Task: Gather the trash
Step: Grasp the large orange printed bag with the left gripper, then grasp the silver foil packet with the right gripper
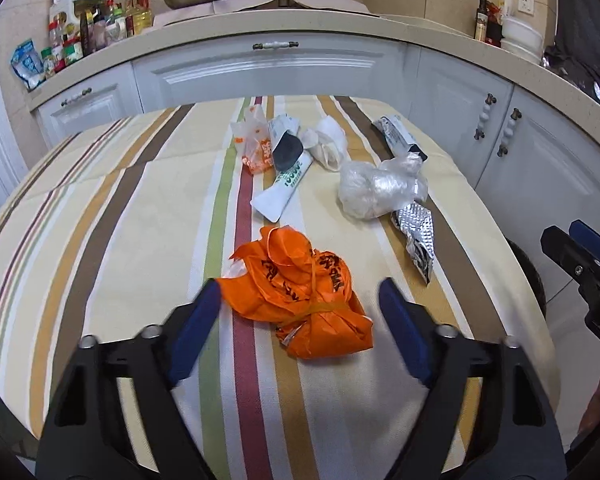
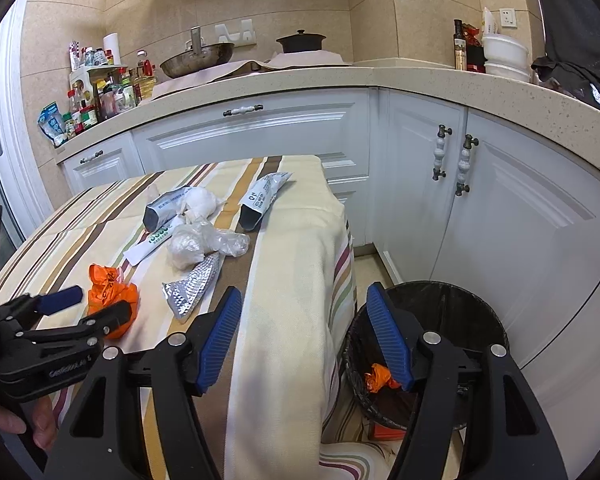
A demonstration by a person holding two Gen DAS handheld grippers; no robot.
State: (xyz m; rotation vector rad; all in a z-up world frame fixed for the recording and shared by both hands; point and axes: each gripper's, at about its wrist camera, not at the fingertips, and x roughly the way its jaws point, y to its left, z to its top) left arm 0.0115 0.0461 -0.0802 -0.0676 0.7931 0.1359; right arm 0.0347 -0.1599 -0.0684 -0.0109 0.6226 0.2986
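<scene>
A crumpled orange bag (image 1: 300, 300), knotted with a thin tie around its middle, lies on a table (image 1: 112, 208) covered with a striped cloth. The left claw (image 1: 300, 304) hangs over the bag with its blue pads spread to either side of it; the pads do not press on the plastic, so nothing is held yet. The right claw (image 2: 304, 320) waits open and empty above the table's edge, with a black bin (image 2: 460, 320) on the floor just beyond it. One orange scrap (image 2: 380, 378) already lies inside the bin.

The bag looks light, soft and slippery; thin plastic will likely crush under the pads rather than resist. The firmest place to take hold seems to be the bunched middle near the tie, where the folds are thickest. Loose flaps at the top could slide out of the grip.

Farther back lie a clear plastic wad (image 1: 380, 188), a foil wrapper (image 1: 418, 240), a white tube (image 1: 282, 188) and other wrappers.
</scene>
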